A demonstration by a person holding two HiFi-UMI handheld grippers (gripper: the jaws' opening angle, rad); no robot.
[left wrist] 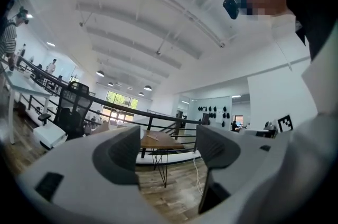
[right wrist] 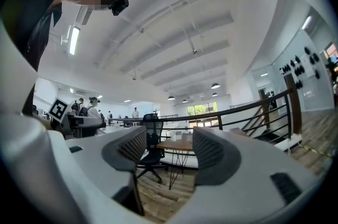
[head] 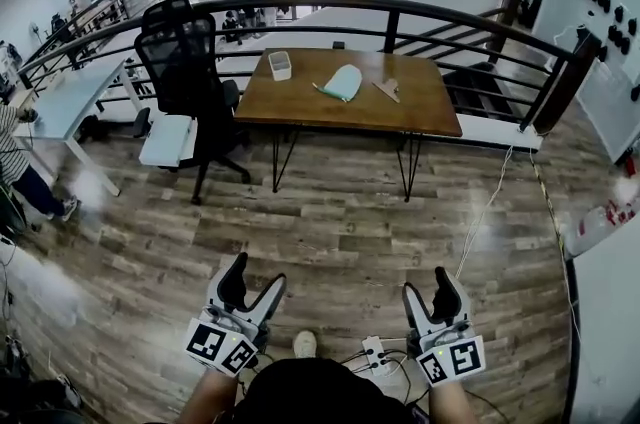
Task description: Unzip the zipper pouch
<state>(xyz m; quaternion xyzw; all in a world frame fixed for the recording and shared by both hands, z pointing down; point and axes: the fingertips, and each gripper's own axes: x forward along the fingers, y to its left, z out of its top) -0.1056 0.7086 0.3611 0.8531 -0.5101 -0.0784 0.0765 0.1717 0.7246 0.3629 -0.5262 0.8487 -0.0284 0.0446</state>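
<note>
At upper centre, the pouch (head: pixel 343 82) lies on the bench (head: pixel 290 107). Along the bottom edge, left gripper (head: pixel 257 273) and right gripper (head: pixel 428 284) show fingers (head: pixel 233 282) released and empty, with square black-and-white markers (head: pixel 207 342) behind.

At twelve o'clock, a worktop (head: pixel 300 107) of smooth brown wood was carried on thin black metal legs (head: pixel 277 162). The zipper pouch (head: pixel 344 82) on it was seen as pale, soft-looking cloth. The floor (head: pixel 340 232) was laid in worn grey-brown planks. The left claw (head: pixel 255 274) and right claw (head: pixel 428 284) were shelled in matt white plastic, with dark ribbed pads (right wrist: pixel 134 146).
</note>
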